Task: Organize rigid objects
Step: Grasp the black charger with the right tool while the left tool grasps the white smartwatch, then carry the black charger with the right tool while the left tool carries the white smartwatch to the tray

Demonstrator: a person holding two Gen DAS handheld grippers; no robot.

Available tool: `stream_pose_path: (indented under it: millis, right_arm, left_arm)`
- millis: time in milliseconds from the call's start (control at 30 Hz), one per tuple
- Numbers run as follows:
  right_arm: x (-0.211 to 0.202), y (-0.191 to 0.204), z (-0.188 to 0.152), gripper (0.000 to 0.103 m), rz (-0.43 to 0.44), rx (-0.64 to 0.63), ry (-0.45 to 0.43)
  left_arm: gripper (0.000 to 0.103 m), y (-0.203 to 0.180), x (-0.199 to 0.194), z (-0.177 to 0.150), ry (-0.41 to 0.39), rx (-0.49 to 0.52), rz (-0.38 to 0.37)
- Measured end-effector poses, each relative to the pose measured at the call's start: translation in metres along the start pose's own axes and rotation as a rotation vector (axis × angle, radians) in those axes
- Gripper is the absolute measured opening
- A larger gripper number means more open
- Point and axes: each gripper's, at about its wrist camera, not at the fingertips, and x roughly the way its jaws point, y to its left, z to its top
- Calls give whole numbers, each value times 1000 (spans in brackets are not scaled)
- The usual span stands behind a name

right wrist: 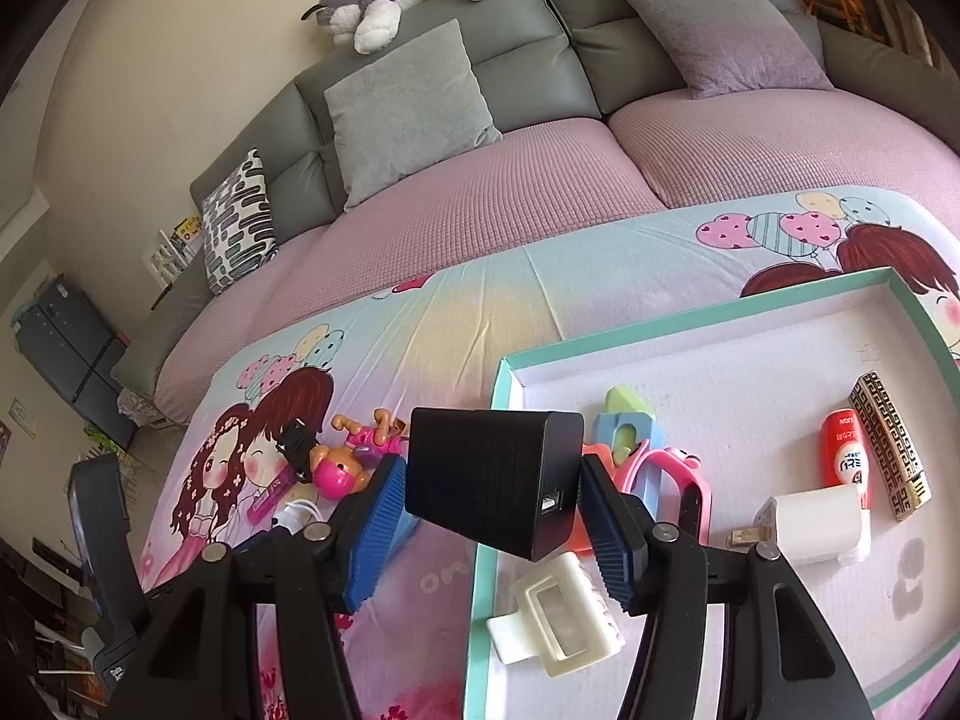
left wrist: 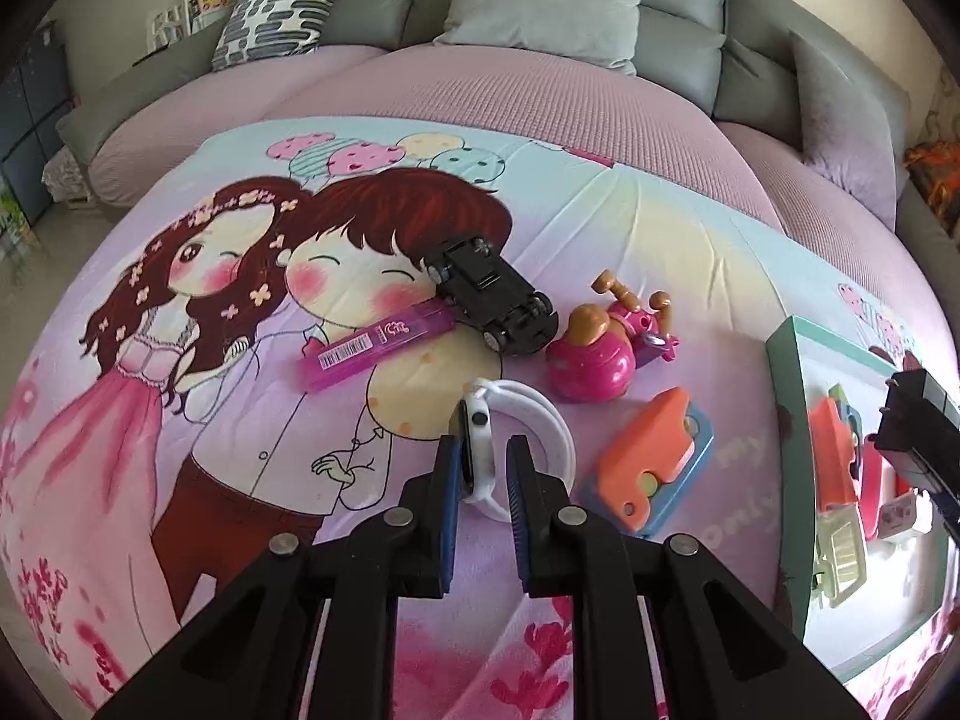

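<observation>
The tray (right wrist: 501, 420), teal-rimmed with a white floor, lies on the printed sheet (left wrist: 180, 420) at the right of the scene and already holds small items: a white clip (right wrist: 558, 624), a white plug (right wrist: 819, 519), a red tube (right wrist: 843, 450), a patterned lighter (right wrist: 894, 450) and a pink band (right wrist: 678, 480). The right gripper (right wrist: 498, 510) is clamped on a black charger (right wrist: 492, 474), jaws about half spread, pads pressing its two sides; the charger hangs over the tray's near-left corner, clear of the floor. Judgement: it should be carried further in to a bare patch, past the clip, and lowered until it rests before release, since a drop from here could strike the rim or the clip. The left gripper (left wrist: 483, 468) is closed narrow on a white watch (left wrist: 480, 450), pads on either face of the body, the strap looping to the right on the sheet. Judgement: lift straight up and check the strap comes free, as the grip on the thin body may slip or twist. The watch sits centre-near, directly between the fingers. Left loose on the sheet: a black car (left wrist: 492, 294) far of the watch, an orange toy (left wrist: 654, 456) to its right, a pink doll (left wrist: 600, 348) far-right, a purple case (left wrist: 378, 342) far-left.
</observation>
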Motion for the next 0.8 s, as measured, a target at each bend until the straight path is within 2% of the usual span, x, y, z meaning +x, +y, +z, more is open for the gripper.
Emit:
stream_pose_path:
  millis: [300,533,667,800]
  right_arm:
    - [4,-2,-1,61,5,7,13]
    - [7,-2,-2,61,5,12,23]
    - [8,-4,-3,61,6,19,27]
    - [9,-5,-3,61,7,20,32]
  left_arm:
    - [19,1,26,-2,45,-18,22]
    - [19,-5,32,0,21,6,55]
    - [19,-3,30,0,31,0,18]
    - [19,2,26,1,31,-49,-42]
